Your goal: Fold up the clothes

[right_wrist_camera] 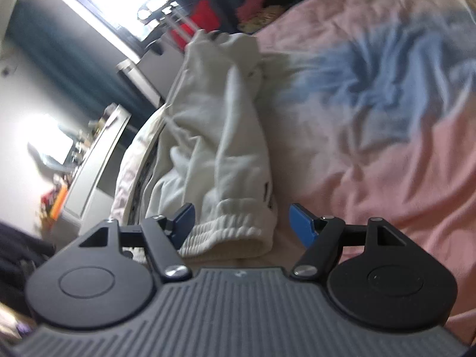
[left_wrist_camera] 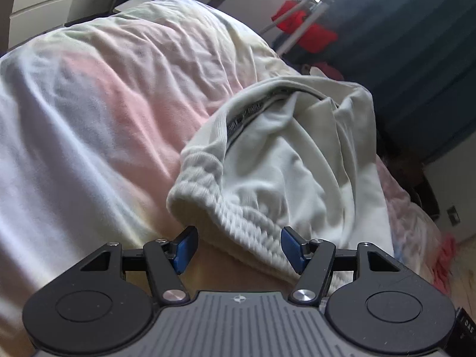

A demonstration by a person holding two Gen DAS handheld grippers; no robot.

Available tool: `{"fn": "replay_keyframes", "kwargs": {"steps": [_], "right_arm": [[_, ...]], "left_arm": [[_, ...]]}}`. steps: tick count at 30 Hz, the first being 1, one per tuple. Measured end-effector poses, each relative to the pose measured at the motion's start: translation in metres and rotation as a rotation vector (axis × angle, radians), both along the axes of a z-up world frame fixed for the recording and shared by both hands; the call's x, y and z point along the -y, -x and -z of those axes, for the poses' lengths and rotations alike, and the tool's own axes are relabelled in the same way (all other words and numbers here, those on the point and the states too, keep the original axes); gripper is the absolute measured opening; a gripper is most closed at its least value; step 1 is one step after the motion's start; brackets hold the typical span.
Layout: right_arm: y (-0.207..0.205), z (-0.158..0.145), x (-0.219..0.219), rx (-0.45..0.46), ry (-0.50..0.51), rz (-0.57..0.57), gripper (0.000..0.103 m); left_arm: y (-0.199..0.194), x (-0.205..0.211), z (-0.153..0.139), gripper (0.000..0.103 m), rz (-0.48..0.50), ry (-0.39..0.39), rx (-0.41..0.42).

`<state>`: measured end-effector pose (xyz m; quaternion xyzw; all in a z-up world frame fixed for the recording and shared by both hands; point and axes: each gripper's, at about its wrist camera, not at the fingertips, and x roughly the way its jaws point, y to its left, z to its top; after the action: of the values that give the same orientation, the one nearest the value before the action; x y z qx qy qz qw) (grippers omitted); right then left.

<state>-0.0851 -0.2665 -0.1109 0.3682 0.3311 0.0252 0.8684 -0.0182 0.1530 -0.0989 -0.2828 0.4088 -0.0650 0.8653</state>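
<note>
On the bed (left_wrist_camera: 89,104), covered by a pink, white and blue sheet, a cream garment (left_wrist_camera: 282,160) lies bunched, its ribbed hem nearest both cameras. Left claw (left_wrist_camera: 239,248): jaws spread apart, hem between them, pads not pressing. Right claw (right_wrist_camera: 242,227): jaws likewise wide, a ribbed cuff (right_wrist_camera: 232,232) between them, ungripped.

The white sweatpants (left_wrist_camera: 285,160) are soft matt cloth with a ribbed cuff (right_wrist_camera: 229,232); the pastel bedsheet (left_wrist_camera: 98,113) is thin, wrinkled cloth; the blue gripper pads (right_wrist_camera: 302,226) look smooth plastic
</note>
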Motion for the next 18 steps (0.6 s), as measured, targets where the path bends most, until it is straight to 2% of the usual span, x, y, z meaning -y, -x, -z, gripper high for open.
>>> {"fn": "replay_keyframes", "kwargs": {"steps": [2,4,5,6,12,15,18], "right_arm": [[-0.001,0.007,0.004,-0.024,-0.032,0.026,0.073],[-0.001,0.012,0.006,-0.045,-0.058,0.040,0.073],[-0.002,0.014,0.006,-0.053,-0.066,0.043,0.073],[-0.002,0.016,0.006,-0.062,-0.074,0.047,0.073],[-0.004,0.020,0.000,-0.078,-0.056,0.038,0.073],[-0.005,0.021,-0.007,-0.082,-0.027,0.019,0.073],[-0.008,0.024,-0.013,-0.084,-0.029,-0.010,0.073]], "left_arm": [[-0.002,-0.002,0.002,0.055,-0.030,0.009,0.022],[-0.002,-0.008,0.001,0.031,-0.055,0.025,0.047],[0.000,-0.011,0.000,0.026,-0.066,0.033,0.059],[0.002,-0.014,-0.002,0.012,-0.081,0.044,0.073],[0.017,-0.041,-0.017,0.007,-0.267,0.114,0.211],[0.007,-0.048,-0.012,0.007,-0.324,0.065,0.143],[-0.005,-0.042,-0.006,0.009,-0.298,-0.018,0.059]]}}
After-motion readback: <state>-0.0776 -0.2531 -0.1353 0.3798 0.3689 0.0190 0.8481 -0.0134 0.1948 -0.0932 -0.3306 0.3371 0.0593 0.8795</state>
